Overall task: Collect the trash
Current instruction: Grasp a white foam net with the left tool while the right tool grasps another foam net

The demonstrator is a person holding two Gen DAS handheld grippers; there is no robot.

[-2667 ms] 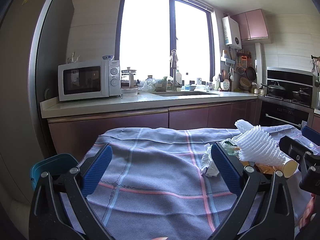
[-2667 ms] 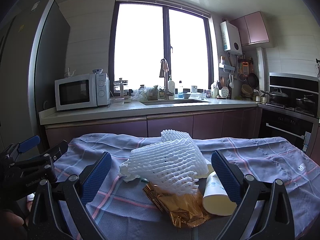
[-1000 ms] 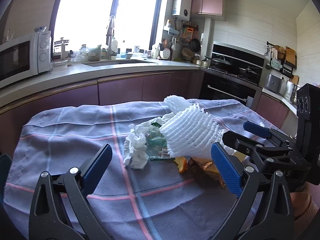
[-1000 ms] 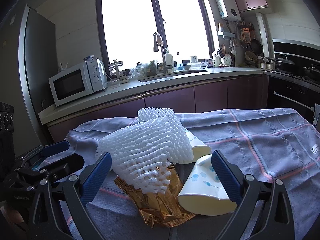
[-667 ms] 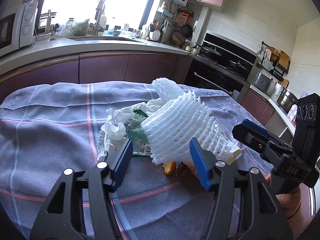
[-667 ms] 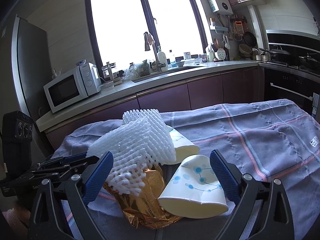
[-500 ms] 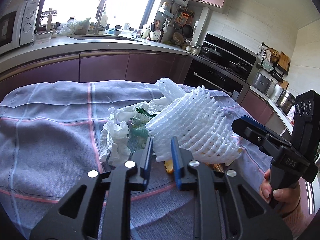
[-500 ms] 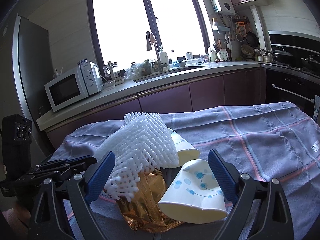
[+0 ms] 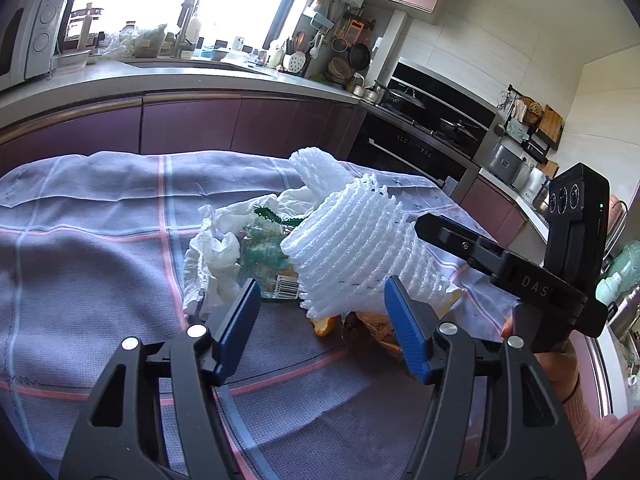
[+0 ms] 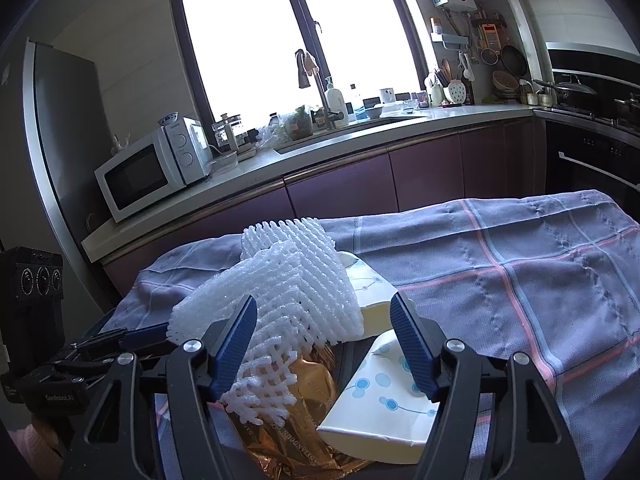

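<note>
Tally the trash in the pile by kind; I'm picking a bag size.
Foam net: 1
Paper cups: 2
Gold wrapper: 1
Tissue: 1
Green-printed wrapper: 1
Orange peel: 1
Total: 7 visible; more may be hidden underneath.

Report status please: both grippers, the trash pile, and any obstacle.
Left gripper opening, empty. Right gripper closing around foam net, not yet pinched. Trash pile still on cloth. Paper cup crowds right finger.

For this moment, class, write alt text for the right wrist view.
White foam fruit netting lies between the right gripper's closing blue jaws, draped over a gold wrapper and two paper cups on a checked cloth, kitchen counter behind.
</note>
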